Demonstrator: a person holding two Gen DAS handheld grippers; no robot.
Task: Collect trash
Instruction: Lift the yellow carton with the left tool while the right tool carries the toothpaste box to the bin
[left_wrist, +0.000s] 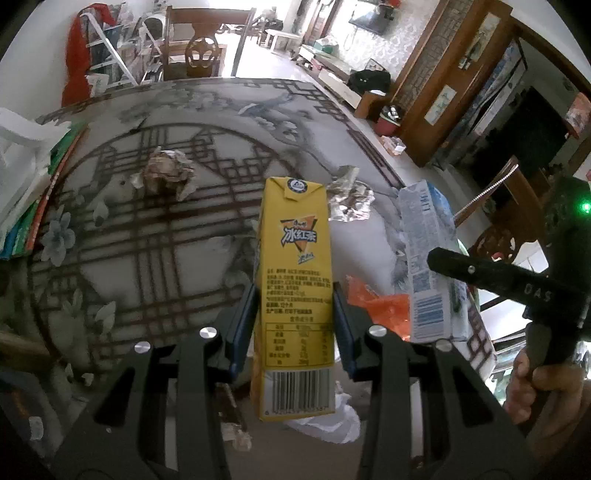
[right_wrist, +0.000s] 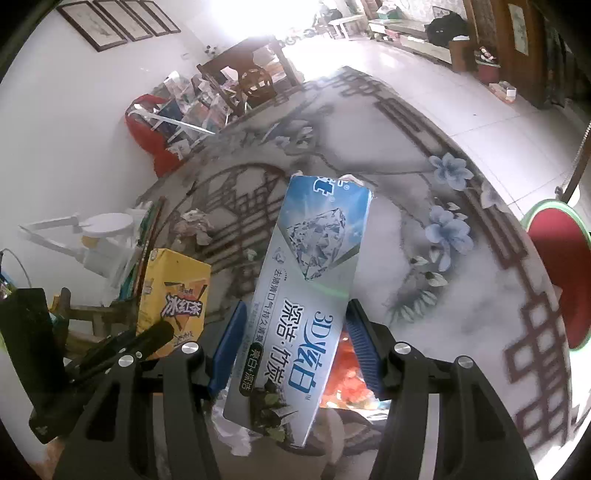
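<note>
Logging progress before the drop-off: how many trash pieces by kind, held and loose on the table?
Cartons held: 2, yellow tea carton in left gripper, blue toothpaste box in right gripper.
Crumpled wads on table: 2, brownish wad, foil wad.
Total: 4

Left gripper (left_wrist: 295, 314) clamps yellow tea carton (left_wrist: 293, 280); crumpled foil (left_wrist: 349, 199) beyond.

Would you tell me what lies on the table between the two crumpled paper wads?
In the left wrist view, only bare patterned tabletop lies between the brown wad and the silvery wad.
</note>
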